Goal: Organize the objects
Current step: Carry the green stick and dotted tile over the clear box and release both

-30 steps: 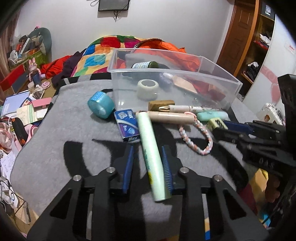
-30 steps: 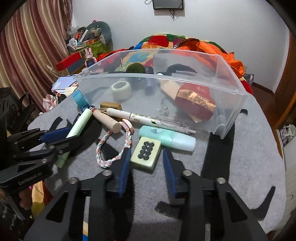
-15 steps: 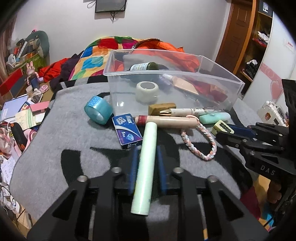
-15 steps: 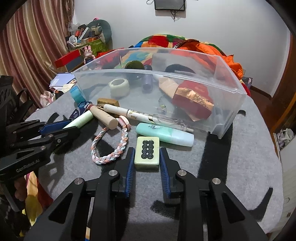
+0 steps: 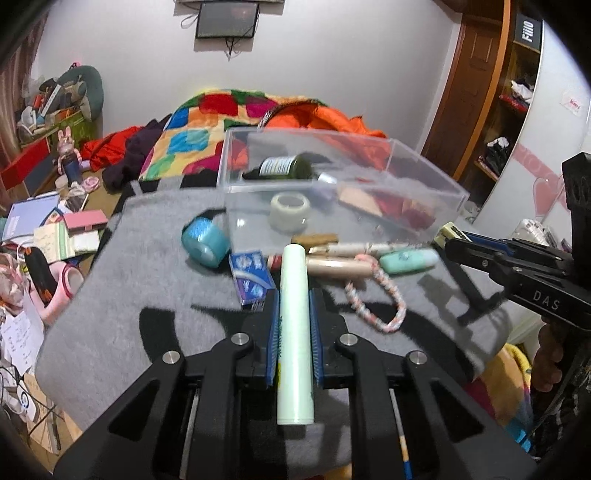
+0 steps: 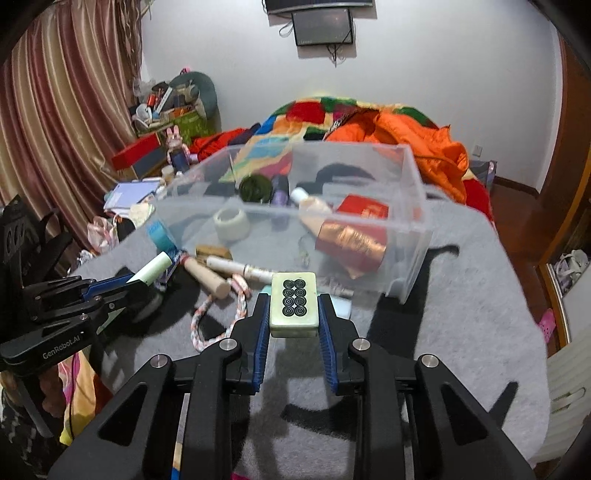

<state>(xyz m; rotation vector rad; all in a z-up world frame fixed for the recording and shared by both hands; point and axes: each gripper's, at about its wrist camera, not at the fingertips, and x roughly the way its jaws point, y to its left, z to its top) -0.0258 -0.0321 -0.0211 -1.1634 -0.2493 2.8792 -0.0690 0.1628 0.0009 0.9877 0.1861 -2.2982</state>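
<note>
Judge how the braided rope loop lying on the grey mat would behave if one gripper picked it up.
The rope loop lies in a loose, uneven curve, so it would probably sag and dangle rather than hold shape. It looks thin and woven, so likely light. Part of it lies against the wooden stick, so lifting might nudge that.

This is a lived-in bedroom in a home. A bed heaped with a patchwork quilt (image 6: 295,122) and an orange duvet (image 6: 417,144) fills the middle. Above the bed a small screen (image 6: 321,26) hangs on the white wall. Left of the bed hang striped curtains (image 6: 66,110); right of it stands a wooden door (image 5: 469,92).
</note>
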